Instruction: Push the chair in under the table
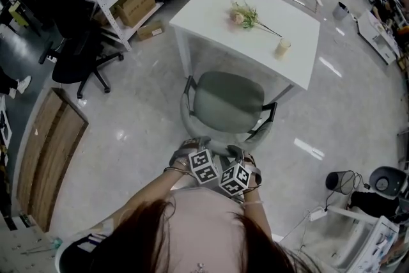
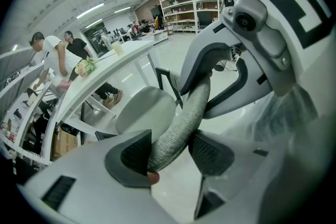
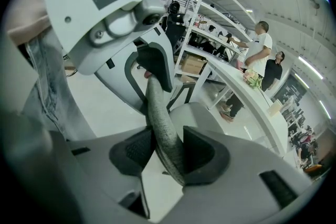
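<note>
Watching from beside them, I see the left gripper [image 2: 168, 153] and the right gripper [image 3: 167, 153] each with its fingers [image 2: 134, 157] pinching the backrest rim [image 2: 184, 115], a rounded band in coarse grey knit; the chair [image 1: 229, 101] stands just before the white counter [image 1: 211, 16], its smooth moulded seat not yet under; a crooked shove could, I think, swing it so a dark armrest [image 1: 271, 113] strikes the counter's hard edge or leg; that jolt might tip the small cup [image 1: 282, 46] near the flowers [image 1: 246, 16]; the padded rim may also slip between the fingers.
</note>
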